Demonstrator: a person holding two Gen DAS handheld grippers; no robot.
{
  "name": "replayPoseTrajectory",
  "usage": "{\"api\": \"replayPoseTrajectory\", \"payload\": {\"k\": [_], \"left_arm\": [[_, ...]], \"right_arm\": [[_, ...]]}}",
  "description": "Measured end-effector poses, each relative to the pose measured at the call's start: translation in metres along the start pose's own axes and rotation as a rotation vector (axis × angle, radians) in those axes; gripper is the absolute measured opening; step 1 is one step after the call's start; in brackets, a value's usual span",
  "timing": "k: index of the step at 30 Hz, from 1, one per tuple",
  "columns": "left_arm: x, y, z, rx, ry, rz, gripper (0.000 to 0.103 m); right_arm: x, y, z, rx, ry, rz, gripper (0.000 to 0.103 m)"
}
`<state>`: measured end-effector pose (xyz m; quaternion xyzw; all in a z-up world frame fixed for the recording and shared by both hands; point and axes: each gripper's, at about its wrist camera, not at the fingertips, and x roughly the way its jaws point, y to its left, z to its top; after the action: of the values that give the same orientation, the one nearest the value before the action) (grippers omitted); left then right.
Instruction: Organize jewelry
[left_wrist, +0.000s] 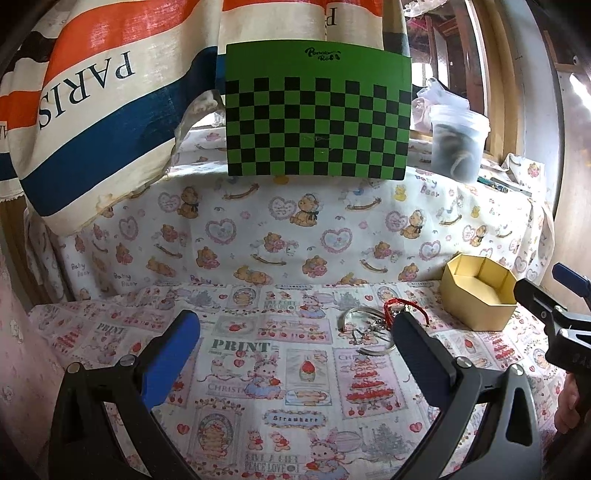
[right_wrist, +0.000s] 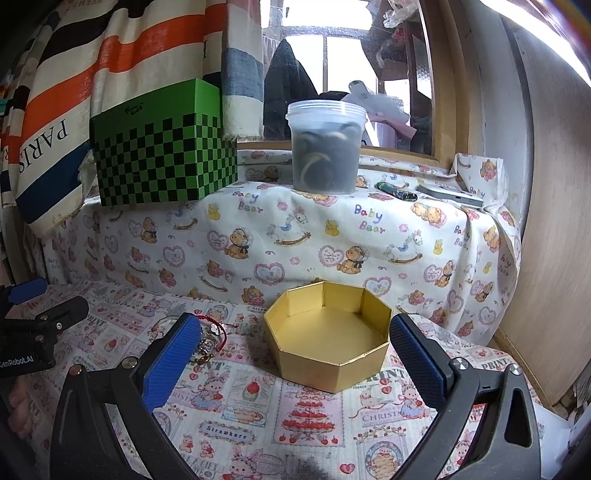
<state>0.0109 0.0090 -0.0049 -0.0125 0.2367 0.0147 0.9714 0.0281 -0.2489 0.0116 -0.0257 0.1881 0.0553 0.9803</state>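
A green checkered box (right_wrist: 162, 155) and a lidded plastic tub (right_wrist: 325, 147) stand on the bear-print cloth (right_wrist: 369, 236).

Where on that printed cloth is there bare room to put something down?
Free: the cloth left of the jewelry pile, and the strip in front of the gold box. The box itself is empty. Crowded: the narrow gap between pile and box, and the upper ledge beside the plastic tub.

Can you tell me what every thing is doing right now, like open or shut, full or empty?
Left gripper: open, holding nothing.
Right gripper: open, holding nothing.
Gold box: lid off, empty.
Jewelry pile: lying tangled on the cloth, outside the box.
Plastic tub: lid on, dark things inside.
Green checkered box: shut.
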Motion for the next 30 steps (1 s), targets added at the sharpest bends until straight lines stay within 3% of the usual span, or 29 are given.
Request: {"api": "replayPoseTrajectory", "payload": {"k": [4,30], "left_arm": [[-0.004,0.000,0.000,0.000,-0.019,0.034,0.103],[0.000,-0.001,-0.001,0.001,-0.007,0.027,0.103]], "right_arm": [[-0.001,0.003,0.001,-0.014,-0.005,0.000,0.103],[-0.005,0.013,0.001,-0.057,-0.014,-0.007,0.103]]}}
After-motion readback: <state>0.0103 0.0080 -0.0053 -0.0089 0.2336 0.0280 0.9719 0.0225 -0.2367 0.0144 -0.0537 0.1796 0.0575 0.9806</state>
